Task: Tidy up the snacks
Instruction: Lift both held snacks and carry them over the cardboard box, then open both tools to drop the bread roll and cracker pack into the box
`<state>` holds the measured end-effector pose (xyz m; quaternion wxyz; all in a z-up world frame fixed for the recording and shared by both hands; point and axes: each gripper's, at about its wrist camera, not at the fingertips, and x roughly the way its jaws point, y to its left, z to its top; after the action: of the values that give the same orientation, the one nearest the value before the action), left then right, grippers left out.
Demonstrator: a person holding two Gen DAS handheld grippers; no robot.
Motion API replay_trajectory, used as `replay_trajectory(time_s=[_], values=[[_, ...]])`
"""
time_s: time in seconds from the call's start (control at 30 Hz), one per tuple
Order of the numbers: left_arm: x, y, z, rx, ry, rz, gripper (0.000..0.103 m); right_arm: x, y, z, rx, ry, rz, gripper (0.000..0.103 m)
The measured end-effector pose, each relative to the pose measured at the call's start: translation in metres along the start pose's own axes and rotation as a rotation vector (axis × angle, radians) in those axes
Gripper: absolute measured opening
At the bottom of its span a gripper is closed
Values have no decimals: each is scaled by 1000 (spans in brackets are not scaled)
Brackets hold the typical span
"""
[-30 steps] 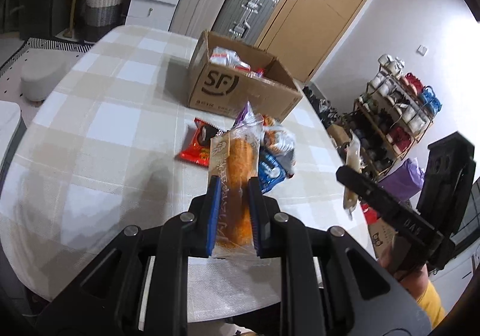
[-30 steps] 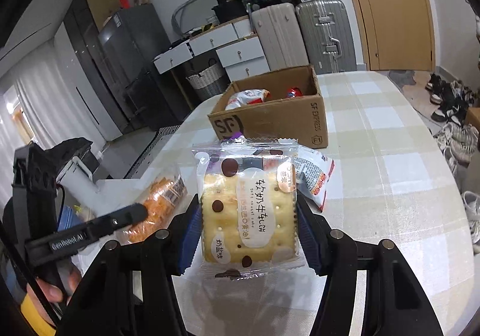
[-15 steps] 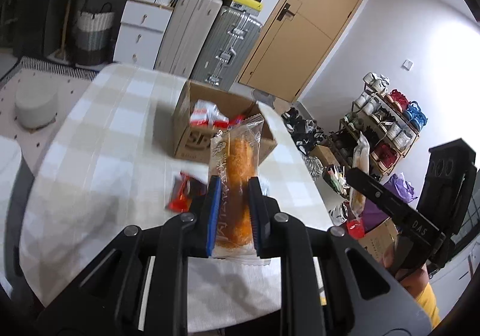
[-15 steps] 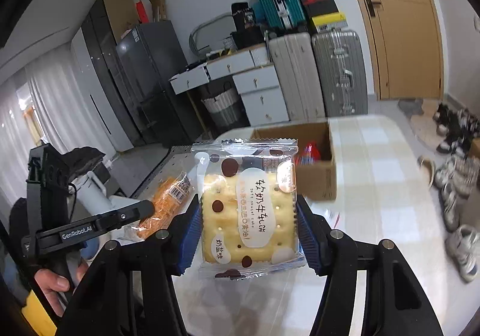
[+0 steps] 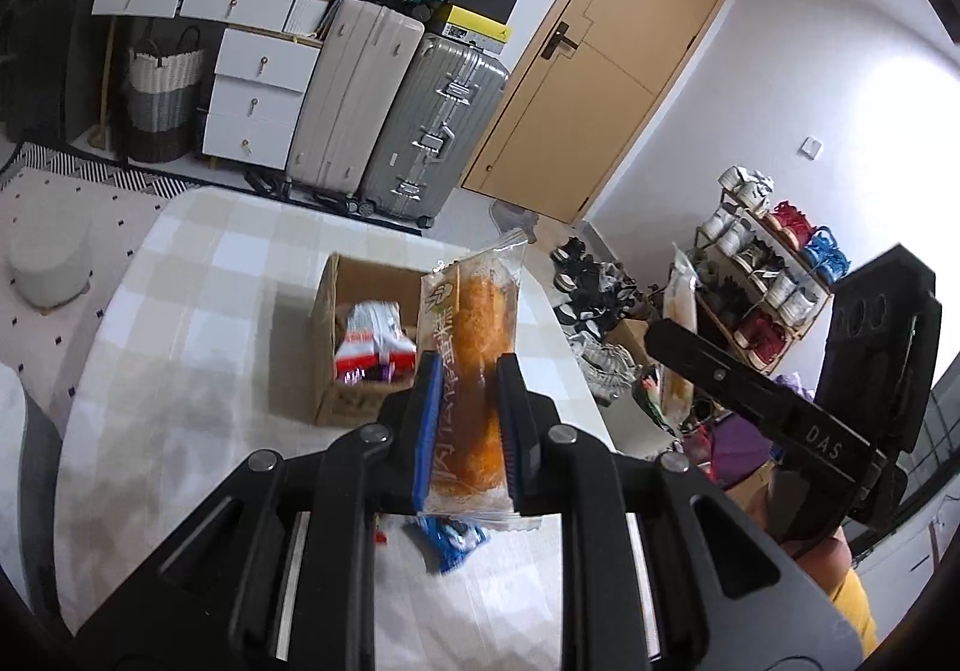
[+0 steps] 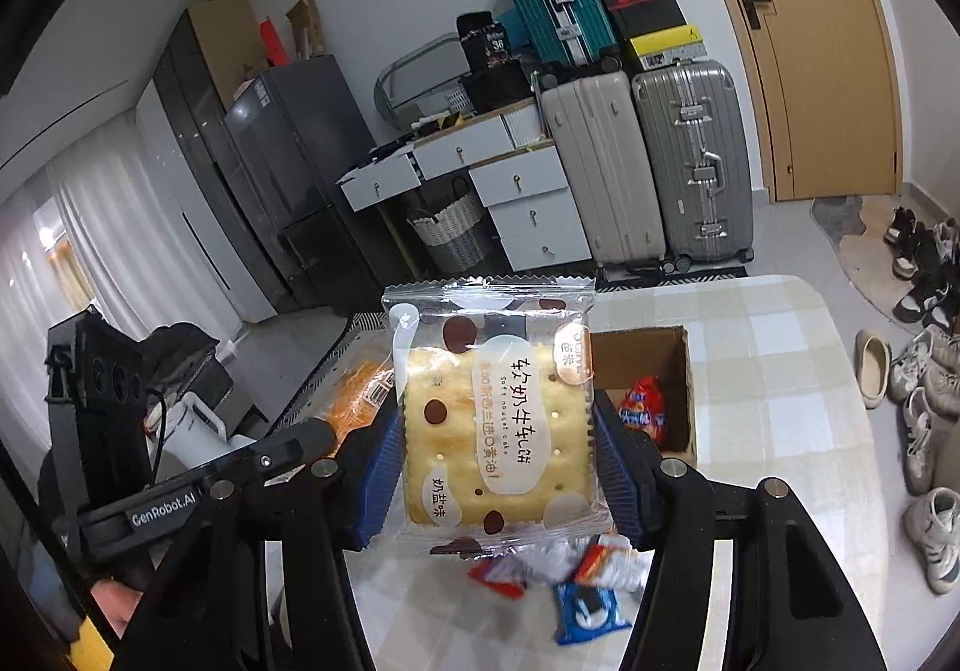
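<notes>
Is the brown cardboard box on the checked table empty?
No, the brown cardboard box already holds snack packets, among them a red one.

"GenRobot.AI" on left tool (image 6: 336, 434), "DAS" on right tool (image 5: 672, 335), "Soft nougat cake" on cracker packet (image 6: 495, 419)

- The room is lit evenly, bright but soft, like daylight.
- In the left wrist view a strong white glare lies on the wall (image 5: 888, 131) at the right.
- In the right wrist view light comes through pale curtains (image 6: 78, 251) at the left.
- Both views bend strongly, with black corners.
- The small packets on the table (image 6: 780, 431) are smeared by blur.
- Soft grey shadows lie on the table.
</notes>
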<state>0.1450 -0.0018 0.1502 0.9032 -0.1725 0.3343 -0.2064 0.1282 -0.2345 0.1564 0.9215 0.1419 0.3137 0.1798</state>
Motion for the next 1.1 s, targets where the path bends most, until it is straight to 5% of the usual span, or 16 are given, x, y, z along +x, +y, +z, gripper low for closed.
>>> replay_trajectory(time_s=[0.13,0.7,1.1], values=[[28,-6,22,19,3,38,15,27,-6,23,-29,17,-76,59],[202,2,72,28,133,58,15,149,-80,54,-2,152,-171,59],[314,45,59,-114,242,-1,15,214,-140,38,217,271,-29,59]])
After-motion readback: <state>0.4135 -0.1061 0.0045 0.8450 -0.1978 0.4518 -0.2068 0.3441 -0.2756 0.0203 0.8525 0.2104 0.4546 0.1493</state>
